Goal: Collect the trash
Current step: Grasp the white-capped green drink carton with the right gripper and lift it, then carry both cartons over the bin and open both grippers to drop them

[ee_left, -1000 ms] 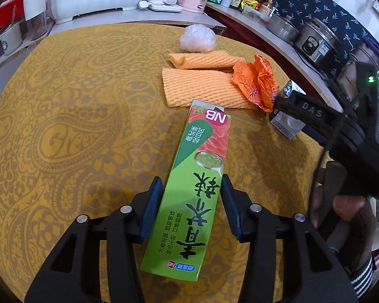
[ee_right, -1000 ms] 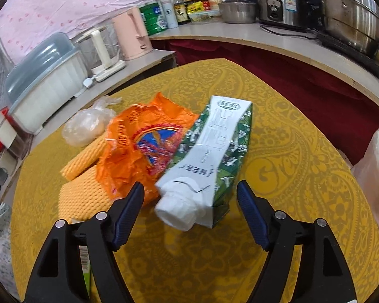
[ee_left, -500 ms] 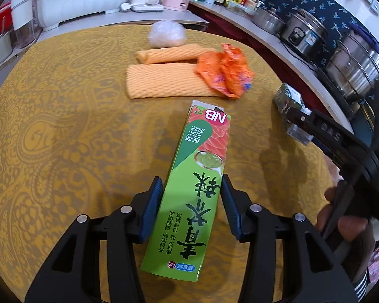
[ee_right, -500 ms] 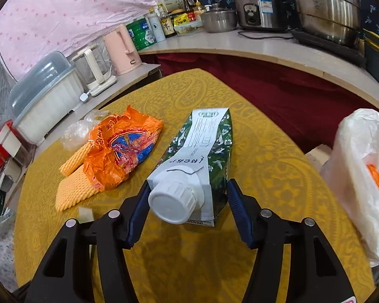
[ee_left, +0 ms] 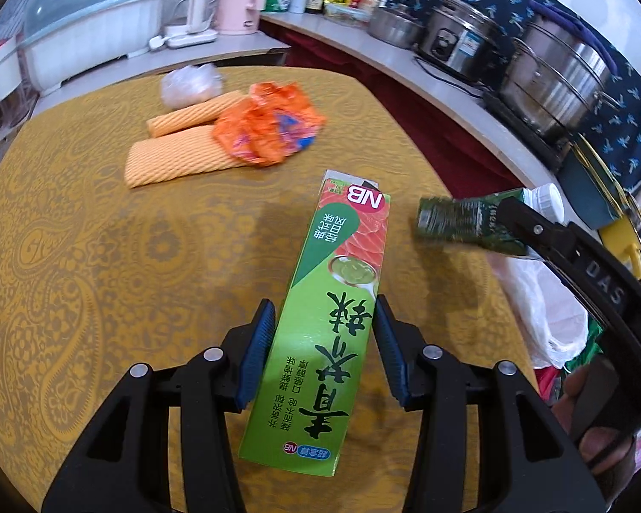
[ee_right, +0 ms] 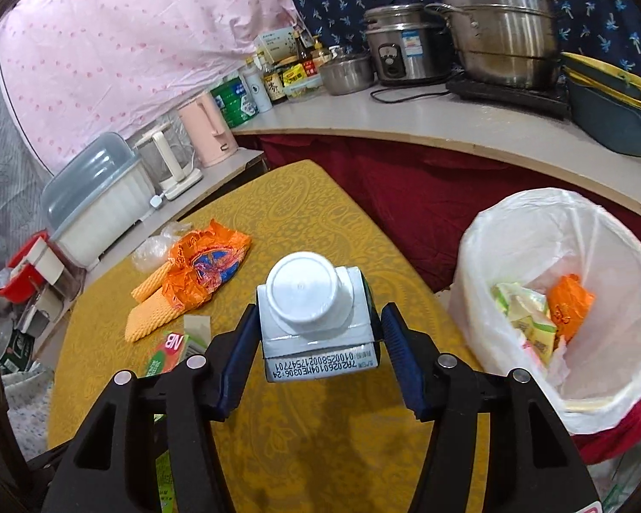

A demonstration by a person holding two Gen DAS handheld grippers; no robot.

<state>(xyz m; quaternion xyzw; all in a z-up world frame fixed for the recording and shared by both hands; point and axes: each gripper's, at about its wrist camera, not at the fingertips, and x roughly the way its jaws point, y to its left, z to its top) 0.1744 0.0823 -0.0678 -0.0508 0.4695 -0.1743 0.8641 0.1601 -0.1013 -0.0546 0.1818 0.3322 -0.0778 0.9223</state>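
Observation:
My left gripper (ee_left: 324, 305) is shut on a long green box (ee_left: 346, 231) and holds it off the yellow table (ee_left: 85, 235). The box also shows at the lower left of the right wrist view (ee_right: 166, 348). My right gripper (ee_right: 320, 312) is shut on a dark green carton (ee_right: 316, 333) whose white cap faces the camera. The left wrist view shows the carton (ee_left: 461, 220) in the air at the table's right edge. A bin lined with a white bag (ee_right: 483, 231) stands just right of it, with wrappers inside.
An orange wrapper (ee_left: 269, 128), two orange foam nets (ee_left: 175, 158) and a clear plastic bag (ee_left: 190, 85) lie on the far part of the table. A counter with pots (ee_right: 495, 38), bottles and a pink kettle (ee_right: 205, 132) curves behind.
The right gripper closed on the carton and lifted it off the table to the right; the bin came into view. The left gripper carried the green box up and to the right.

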